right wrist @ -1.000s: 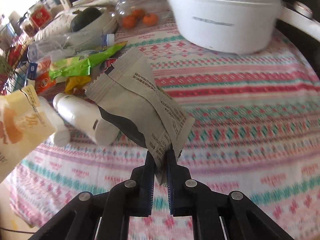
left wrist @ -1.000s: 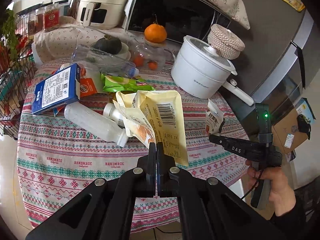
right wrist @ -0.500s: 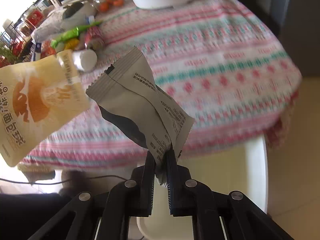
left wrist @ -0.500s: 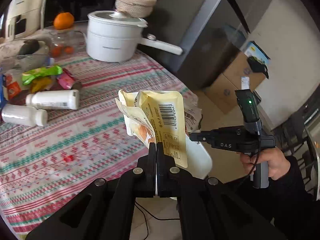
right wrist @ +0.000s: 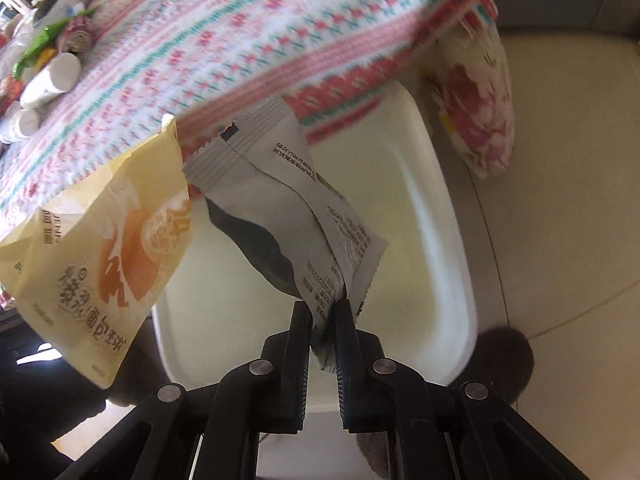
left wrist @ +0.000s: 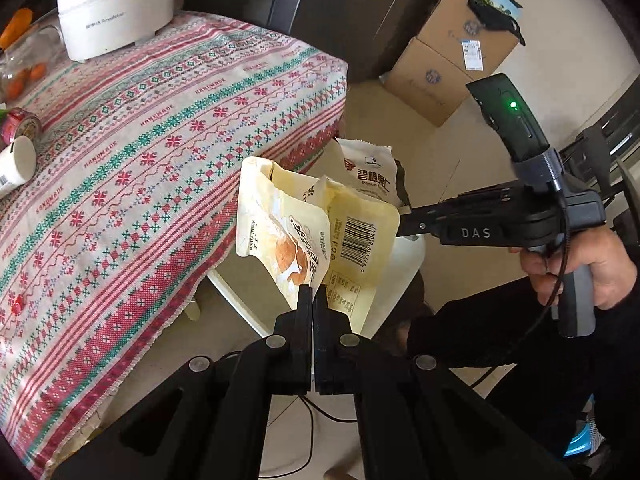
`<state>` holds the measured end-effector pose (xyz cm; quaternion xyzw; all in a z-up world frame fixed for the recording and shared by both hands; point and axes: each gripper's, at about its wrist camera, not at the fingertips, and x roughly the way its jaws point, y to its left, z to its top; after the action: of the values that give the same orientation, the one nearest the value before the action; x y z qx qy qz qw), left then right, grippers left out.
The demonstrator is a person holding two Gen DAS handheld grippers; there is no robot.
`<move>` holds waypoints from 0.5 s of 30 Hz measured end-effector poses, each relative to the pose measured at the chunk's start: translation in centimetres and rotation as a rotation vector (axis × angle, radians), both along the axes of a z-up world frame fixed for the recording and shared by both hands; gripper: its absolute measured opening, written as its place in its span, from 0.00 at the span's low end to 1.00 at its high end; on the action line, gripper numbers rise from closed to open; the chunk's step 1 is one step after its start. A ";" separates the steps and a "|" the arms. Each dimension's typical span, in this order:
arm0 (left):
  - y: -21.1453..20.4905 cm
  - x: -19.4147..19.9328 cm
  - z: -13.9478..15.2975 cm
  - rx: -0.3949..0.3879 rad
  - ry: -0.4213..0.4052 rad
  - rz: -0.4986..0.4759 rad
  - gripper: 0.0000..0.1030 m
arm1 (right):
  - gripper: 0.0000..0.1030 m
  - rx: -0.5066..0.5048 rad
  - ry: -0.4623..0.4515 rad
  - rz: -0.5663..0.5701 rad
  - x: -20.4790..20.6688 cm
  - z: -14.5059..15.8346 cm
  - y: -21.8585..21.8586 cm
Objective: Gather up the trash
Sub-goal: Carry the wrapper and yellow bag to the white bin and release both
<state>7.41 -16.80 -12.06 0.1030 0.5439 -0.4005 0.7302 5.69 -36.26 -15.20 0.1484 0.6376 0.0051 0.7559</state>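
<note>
My left gripper (left wrist: 313, 294) is shut on the bottom corner of a yellow snack bag (left wrist: 288, 232), which hangs past the table edge. The same yellow bag (right wrist: 100, 248) fills the left of the right wrist view. My right gripper (right wrist: 323, 308) is shut on a grey and black wrapper (right wrist: 288, 200), which shows its white printed face (left wrist: 370, 172) behind the yellow bag. Both bags hang above a white plastic container (right wrist: 452, 216) on the floor beside the table. A hand (left wrist: 580, 276) holds the right gripper (left wrist: 404, 220) level with the bags.
The table with its patterned cloth (left wrist: 140, 140) lies to the left, carrying a white pot (left wrist: 116, 12) and white bottles (right wrist: 52, 76). Cardboard boxes (left wrist: 448, 52) stand on the floor at the back. A floral cloth (right wrist: 476, 92) hangs at the table corner.
Both grippers have swung off the table top, past its edge and downward, each still holding its bag. The white container has come into view under them.
</note>
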 end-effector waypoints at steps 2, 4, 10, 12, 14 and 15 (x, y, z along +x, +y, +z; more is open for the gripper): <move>-0.5 0.0 -0.7 0.017 -0.010 -0.010 0.00 | 0.11 -0.003 0.011 -0.003 -0.5 -0.5 -0.5; -0.8 -0.2 -1.4 0.030 -0.010 -0.021 0.00 | 0.13 -0.004 0.016 -0.001 -0.8 -0.7 -0.8; -1.7 -0.8 -2.7 0.052 -0.006 -0.071 0.00 | 0.42 0.021 0.020 -0.046 -1.4 -0.4 -1.6; -1.7 -0.8 -2.9 0.076 -0.021 -0.062 0.00 | 0.52 0.029 0.010 -0.066 -1.4 -0.1 -1.8; -1.7 -0.7 -3.0 0.093 -0.029 -0.061 0.01 | 0.53 0.030 -0.001 -0.070 -1.3 0.4 -1.8; -1.6 -0.6 -3.0 0.100 -0.035 -0.056 0.01 | 0.54 0.026 -0.006 -0.071 -1.3 0.6 -1.7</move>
<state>6.77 -18.40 -15.04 0.1614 0.5474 -0.3912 0.7219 4.40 -38.00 -14.64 0.1810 0.6295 -0.0129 0.7555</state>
